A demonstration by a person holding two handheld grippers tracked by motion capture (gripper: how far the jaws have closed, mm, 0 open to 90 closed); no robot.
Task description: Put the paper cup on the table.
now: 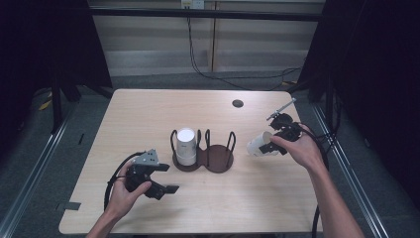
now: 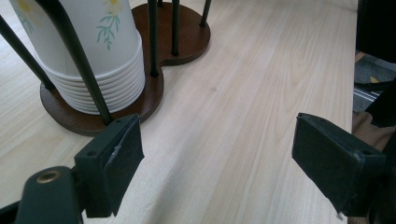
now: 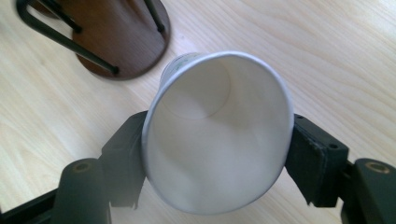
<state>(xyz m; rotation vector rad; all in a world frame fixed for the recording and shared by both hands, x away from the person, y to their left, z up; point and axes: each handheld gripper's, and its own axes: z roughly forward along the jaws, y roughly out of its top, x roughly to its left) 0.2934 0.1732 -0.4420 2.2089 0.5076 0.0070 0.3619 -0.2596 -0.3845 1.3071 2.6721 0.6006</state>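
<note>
So on the wooden surface (image 1: 148, 119) you've got the brown double holder (image 1: 204, 157) sitting in the middle, and its left ring already carries a stack of upside-down paper cups (image 1: 186, 145), which looks like the part that's done or was there from the start. The right ring of the holder is bare, so I'd guess that's where things are headed. Your right tool (image 1: 272, 145) is pinching a single white cup (image 1: 258, 144) by its sides, tipped over and held off to the right of the holder, apart from it, not yet placed. Your left tool (image 1: 168, 189) sits spread wide near the front-left with nothing in it. As for writing: no brand I can read, just a little leafy flower print (image 2: 108, 25) on the stacked cups.
</note>
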